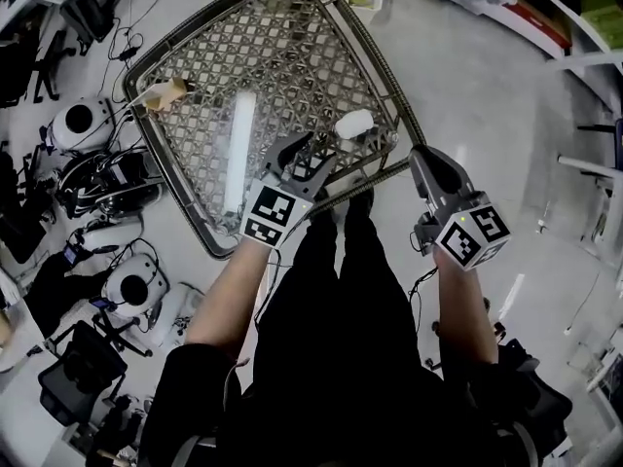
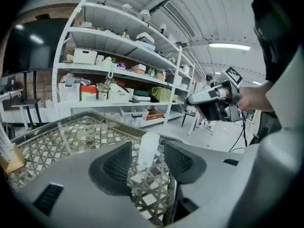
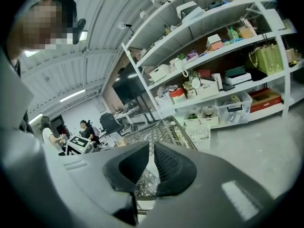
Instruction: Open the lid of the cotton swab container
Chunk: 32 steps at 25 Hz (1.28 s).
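we've got the left gripper gaping at the white cotton swab container by the wire basket's right rim, right gripper pinched closed, empty; looks light, slick plastic to us, so clamp its body.

Bright overhead strip light; soft shadows; strong fisheye distortion, black vignette at edges.

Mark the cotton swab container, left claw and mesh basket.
cotton swab container (image 1: pixel 353 124), head view, white side.
left claw (image 2: pixel 147 158), left gripper view, between its tips.
mesh basket (image 1: pixel 292 56), head view, bare floor.
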{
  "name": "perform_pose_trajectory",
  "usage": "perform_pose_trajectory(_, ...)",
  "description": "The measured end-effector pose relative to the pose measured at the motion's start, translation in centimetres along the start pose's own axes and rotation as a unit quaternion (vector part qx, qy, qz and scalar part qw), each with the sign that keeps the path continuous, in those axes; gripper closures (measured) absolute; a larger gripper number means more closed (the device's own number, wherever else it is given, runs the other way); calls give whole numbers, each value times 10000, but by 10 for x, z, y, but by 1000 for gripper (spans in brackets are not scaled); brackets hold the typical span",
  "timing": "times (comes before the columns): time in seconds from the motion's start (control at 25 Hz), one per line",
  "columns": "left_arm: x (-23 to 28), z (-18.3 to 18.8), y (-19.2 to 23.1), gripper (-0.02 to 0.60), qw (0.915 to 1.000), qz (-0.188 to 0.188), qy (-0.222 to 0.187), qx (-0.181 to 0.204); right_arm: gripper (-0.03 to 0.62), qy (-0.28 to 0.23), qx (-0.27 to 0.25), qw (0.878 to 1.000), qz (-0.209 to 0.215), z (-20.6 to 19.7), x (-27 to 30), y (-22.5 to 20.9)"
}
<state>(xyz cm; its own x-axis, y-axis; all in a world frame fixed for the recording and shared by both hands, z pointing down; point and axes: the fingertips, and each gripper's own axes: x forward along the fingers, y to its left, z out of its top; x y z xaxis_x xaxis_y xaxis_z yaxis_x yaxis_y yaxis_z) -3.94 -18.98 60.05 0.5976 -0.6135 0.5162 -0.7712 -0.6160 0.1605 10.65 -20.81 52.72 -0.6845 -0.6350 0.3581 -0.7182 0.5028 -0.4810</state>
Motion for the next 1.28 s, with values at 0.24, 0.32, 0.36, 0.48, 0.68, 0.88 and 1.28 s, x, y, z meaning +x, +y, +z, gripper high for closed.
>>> perform_pose_trajectory(0.24,31,-25,6,365,9991,-164,237,316,551,53,125,9999,3,-18,13,-4)
perform_pose_trajectory(0.32,39,-32,8,362,9984,-241,309,402,551,42,170,9998,-20,-23,16,-5)
perform_pose_trajectory(0.36,44,-35,9,360,9981,-278,338,444,551,30,190,9998,-28,-24,19,-6)
perform_pose_trajectory(0.48,57,-43,12,356,9966,-391,443,581,551,-4,244,9997,-55,-29,24,-9)
perform_pose_trajectory(0.68,71,-50,8,354,9940,-517,610,741,551,-1,321,9994,-84,-36,25,-10)
perform_pose_trajectory(0.88,86,-52,7,354,9925,-569,691,827,551,-54,380,9991,-189,-32,20,-14)
perform_pose_trajectory(1.28,106,-54,-2,356,9904,-574,883,897,551,-47,485,9984,-277,-23,4,-18)
